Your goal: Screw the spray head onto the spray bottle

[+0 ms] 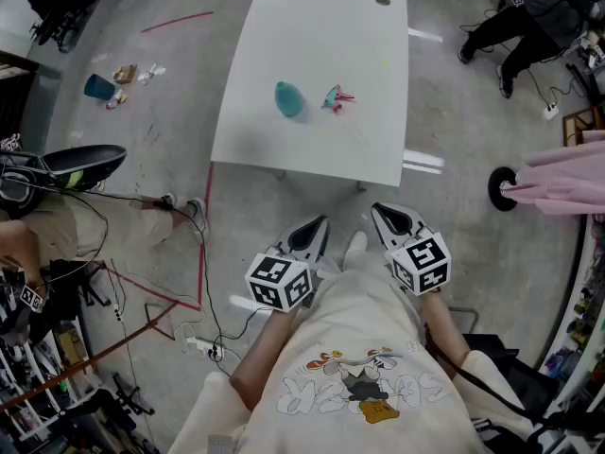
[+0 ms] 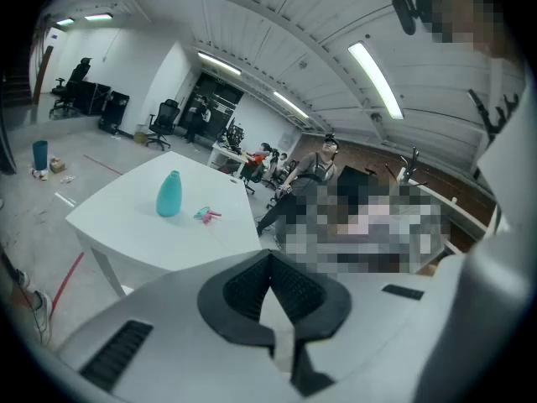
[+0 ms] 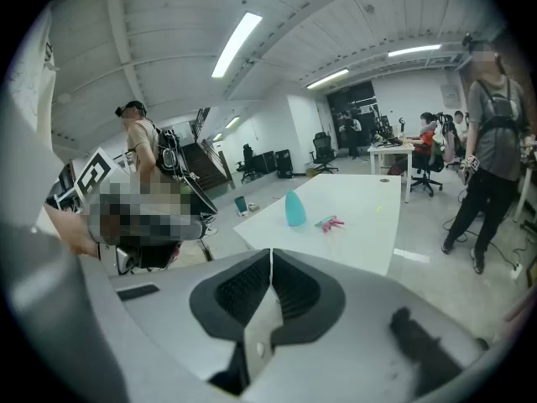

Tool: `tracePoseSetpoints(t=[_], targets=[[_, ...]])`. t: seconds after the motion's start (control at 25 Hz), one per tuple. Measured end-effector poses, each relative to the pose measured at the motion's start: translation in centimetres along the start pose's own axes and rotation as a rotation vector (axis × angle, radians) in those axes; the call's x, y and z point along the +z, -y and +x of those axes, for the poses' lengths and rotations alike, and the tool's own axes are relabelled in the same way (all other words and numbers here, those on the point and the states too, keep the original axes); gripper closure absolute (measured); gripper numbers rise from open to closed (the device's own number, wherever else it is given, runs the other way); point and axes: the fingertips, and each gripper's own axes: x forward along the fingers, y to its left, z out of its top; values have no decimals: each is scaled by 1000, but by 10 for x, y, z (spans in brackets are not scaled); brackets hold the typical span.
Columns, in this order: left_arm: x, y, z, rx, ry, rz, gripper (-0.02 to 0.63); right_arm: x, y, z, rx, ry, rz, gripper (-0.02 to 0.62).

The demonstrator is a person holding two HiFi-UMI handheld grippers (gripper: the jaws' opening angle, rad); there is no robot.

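In an open workshop with a concrete floor, a white table [image 1: 312, 149] stands ahead of us. The teal spray bottle [image 1: 288, 99] is upright near its middle, and the pink-and-teal spray head [image 1: 336, 98] lies just beside it, not touching. We hold the left gripper [image 1: 308, 235] and right gripper [image 1: 395, 219] close to our body, well short of the table, each with jaws pressed together on nothing. As we judge it, nothing has begun: lifting, fitting and screwing all remain.

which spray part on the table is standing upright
The teal spray bottle stands upright; the pink-and-teal spray head lies flat beside it, not touching.
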Motion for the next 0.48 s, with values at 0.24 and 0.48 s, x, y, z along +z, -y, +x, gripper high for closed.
tracePoseSetpoints(t=[0.24, 0.48], targets=[[17, -13, 31, -5, -6, -24, 600, 7, 25, 15, 10, -27, 0, 584], [85, -83, 69, -26, -14, -23, 600, 61, 59, 83, -19, -47, 12, 584]])
